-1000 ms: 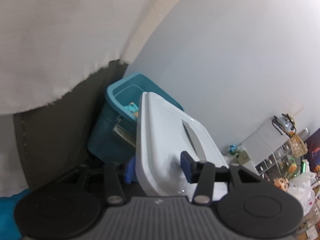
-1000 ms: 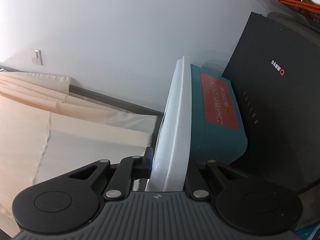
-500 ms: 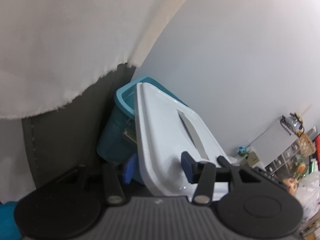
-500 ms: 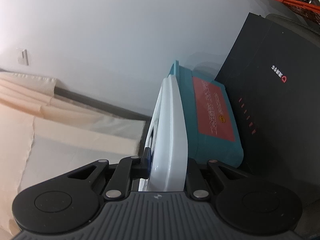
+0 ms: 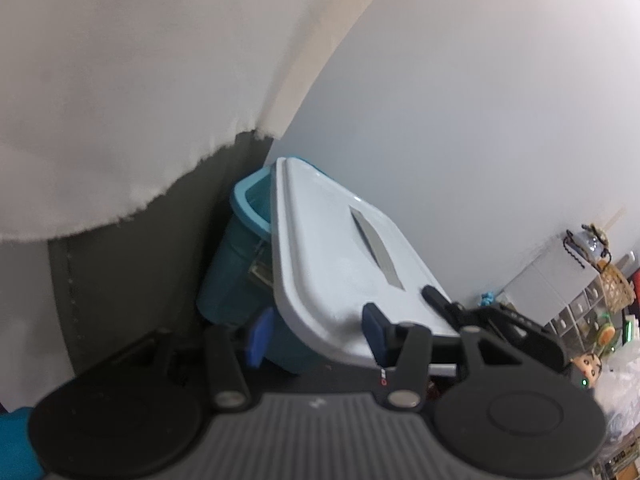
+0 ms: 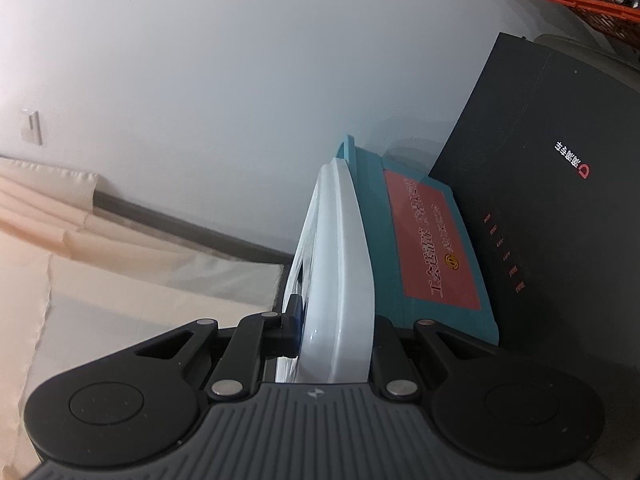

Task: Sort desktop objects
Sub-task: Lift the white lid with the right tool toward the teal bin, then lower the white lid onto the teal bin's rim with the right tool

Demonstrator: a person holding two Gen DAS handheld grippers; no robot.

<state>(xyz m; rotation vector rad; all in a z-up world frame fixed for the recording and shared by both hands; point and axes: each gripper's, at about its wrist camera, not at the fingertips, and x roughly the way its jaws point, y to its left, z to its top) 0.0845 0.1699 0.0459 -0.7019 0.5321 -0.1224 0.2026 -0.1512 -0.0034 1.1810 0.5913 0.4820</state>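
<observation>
A teal storage box [image 5: 224, 280] stands against the wall, with a white slotted lid [image 5: 340, 264] lying tilted over its opening. My left gripper [image 5: 318, 334] is shut on the lid's near rim, one blue pad [image 5: 260, 336] under it and the other on top. In the right wrist view the lid [image 6: 340, 272] stands edge-on against the box [image 6: 432, 256], which bears a red label. My right gripper [image 6: 336, 332] is shut on the lid's other end; its right finger is mostly hidden behind the lid. The box's contents are hidden.
A black carton [image 6: 560, 200] stands right beside the box. Pale cloth [image 5: 120, 100] hangs over the dark grey surface [image 5: 128, 280]. A white drawer unit [image 5: 560, 292], a doll head [image 5: 590, 366] and an orange basket [image 6: 592, 4] sit off to the side.
The lid has swung down towards the teal box and now covers nearly all of its opening. The things inside have gone out of sight. Both grippers kept their hold.
</observation>
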